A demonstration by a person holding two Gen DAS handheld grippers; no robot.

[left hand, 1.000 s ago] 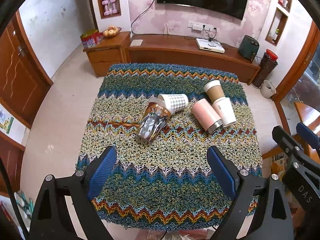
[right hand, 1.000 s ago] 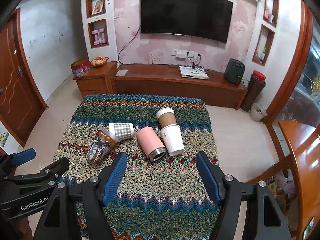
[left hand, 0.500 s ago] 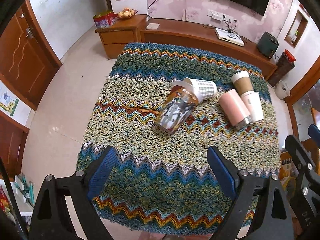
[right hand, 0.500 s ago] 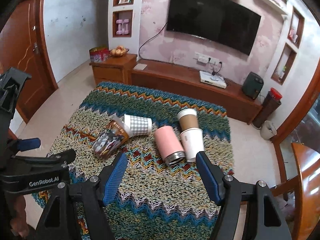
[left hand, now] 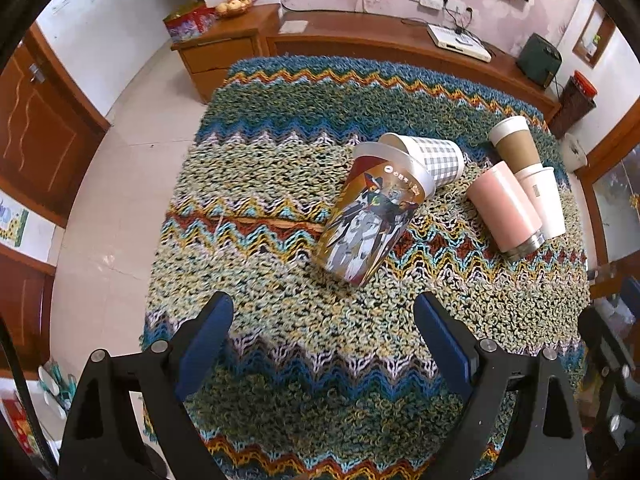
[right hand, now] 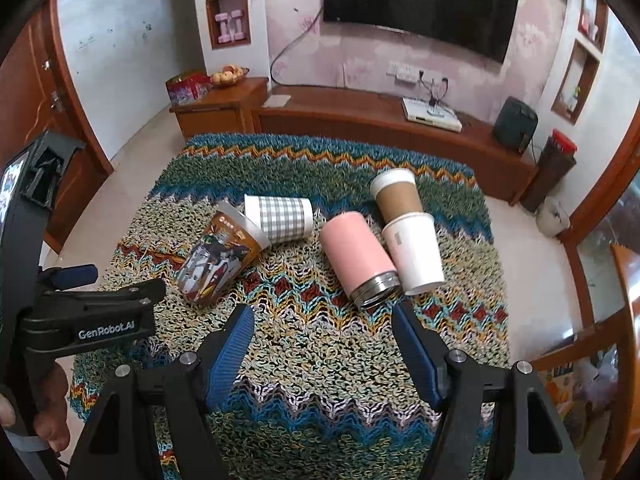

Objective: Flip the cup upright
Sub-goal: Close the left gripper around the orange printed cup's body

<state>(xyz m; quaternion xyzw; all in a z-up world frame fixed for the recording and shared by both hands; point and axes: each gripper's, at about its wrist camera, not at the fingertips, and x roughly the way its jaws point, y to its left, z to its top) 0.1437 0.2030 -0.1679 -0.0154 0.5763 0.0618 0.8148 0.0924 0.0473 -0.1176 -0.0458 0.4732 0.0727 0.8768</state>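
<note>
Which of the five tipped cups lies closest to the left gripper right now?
The printed cartoon cup, base end toward the open left gripper. The checked cup, pink tumbler, white cup and brown cup lie farther back.

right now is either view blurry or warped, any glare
Left wrist view: slight motion smear on the knitted cloth, the printed cup still readable. Right wrist view: sharper, the pink tumbler crisp. Both: strong fisheye bending at the edges, dark corners, soft even light, no harsh glare.

Both grippers (left hand: pixel 324 344) (right hand: pixel 322 344) wide apart, empty.
</note>
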